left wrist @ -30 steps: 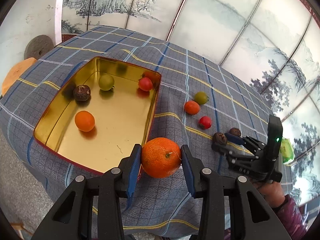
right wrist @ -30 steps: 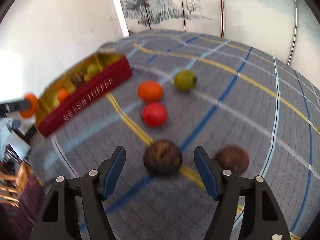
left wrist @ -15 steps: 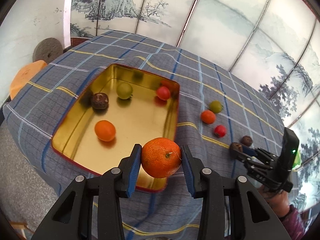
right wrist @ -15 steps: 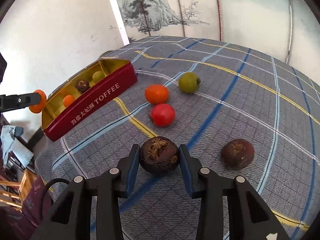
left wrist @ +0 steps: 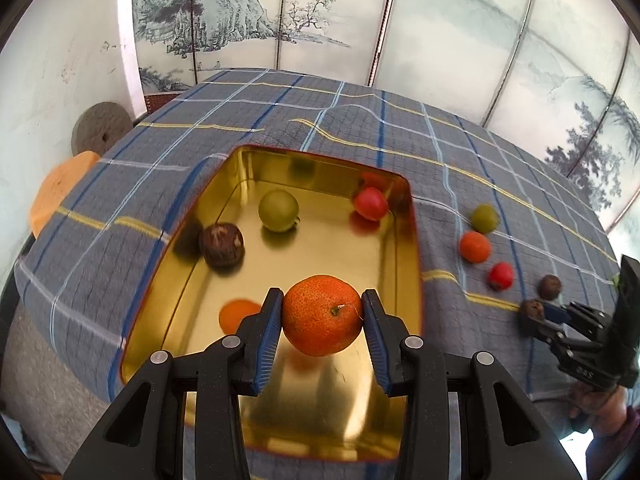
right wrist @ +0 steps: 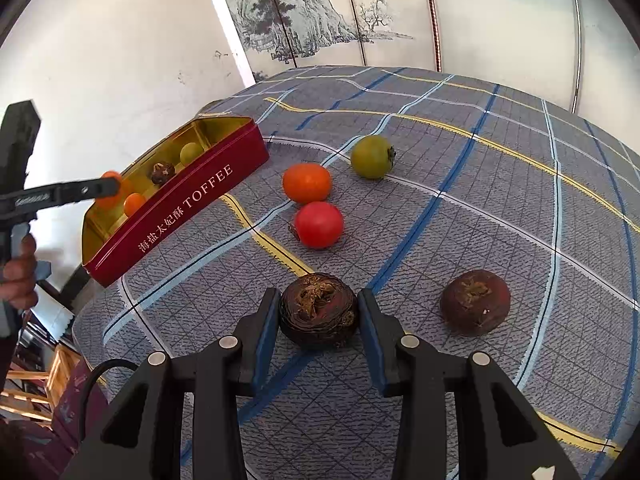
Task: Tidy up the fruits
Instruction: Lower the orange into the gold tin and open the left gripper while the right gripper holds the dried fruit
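My left gripper (left wrist: 322, 318) is shut on a big orange (left wrist: 322, 314) and holds it above the near end of the gold tin (left wrist: 414, 248). The tin holds a green fruit (left wrist: 278, 211), a red fruit (left wrist: 370, 203), a dark brown fruit (left wrist: 222, 245) and a small orange (left wrist: 236, 313). My right gripper (right wrist: 318, 316) is shut on a dark brown fruit (right wrist: 318, 310) just above the checked cloth. On the cloth beyond it lie a red fruit (right wrist: 319, 224), an orange fruit (right wrist: 307, 183), a green fruit (right wrist: 372, 157) and another brown fruit (right wrist: 475, 302).
The red TOFFEE tin (right wrist: 180, 208) stands at the table's left end in the right wrist view. The left gripper (right wrist: 80, 192) shows over it there. The right gripper (left wrist: 560, 320) shows at the right in the left wrist view. Painted screen panels stand behind the table.
My left gripper has carried the big orange from beside the tin to above its near end. My right gripper has closed on the dark brown fruit and raised it a little.
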Available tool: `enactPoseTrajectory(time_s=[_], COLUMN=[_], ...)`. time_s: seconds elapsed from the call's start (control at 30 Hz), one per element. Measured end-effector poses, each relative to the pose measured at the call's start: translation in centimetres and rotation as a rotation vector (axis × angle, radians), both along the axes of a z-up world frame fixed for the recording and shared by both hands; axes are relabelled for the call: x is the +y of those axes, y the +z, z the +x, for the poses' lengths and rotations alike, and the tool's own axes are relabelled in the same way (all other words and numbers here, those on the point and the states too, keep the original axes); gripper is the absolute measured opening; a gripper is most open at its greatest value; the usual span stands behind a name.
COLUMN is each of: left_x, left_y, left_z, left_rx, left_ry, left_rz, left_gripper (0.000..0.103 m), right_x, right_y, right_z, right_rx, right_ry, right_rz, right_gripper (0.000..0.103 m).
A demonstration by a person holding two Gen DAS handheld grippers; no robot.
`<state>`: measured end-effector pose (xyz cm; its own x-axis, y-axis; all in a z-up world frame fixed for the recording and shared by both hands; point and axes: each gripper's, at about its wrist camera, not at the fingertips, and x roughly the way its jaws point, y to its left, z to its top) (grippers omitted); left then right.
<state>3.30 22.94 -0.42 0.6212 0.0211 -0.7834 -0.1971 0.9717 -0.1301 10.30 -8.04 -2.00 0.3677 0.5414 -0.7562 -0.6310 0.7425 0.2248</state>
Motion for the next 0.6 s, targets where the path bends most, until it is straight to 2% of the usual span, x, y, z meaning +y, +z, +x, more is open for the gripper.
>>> enactPoseTrajectory(time_s=[0.23,0.6], left_x=[0.2,-0.7], left_y=[-1.2,-1.4], left_z=[2.3,2.9], left_rx=[0.038,0.046], left_ry=[0.004,0.010], left_rz=[0.027,0.103], left_gripper=[0.041,0.042], right_x=[0.1,0.3], right_y=[-0.1,-0.2], right_z=[0.1,0.1], right_rx=[0.008,0.009], right_ry=[0.000,0.001], right_rz=[-0.009,-0.015], right_gripper=[0.036,0.036])
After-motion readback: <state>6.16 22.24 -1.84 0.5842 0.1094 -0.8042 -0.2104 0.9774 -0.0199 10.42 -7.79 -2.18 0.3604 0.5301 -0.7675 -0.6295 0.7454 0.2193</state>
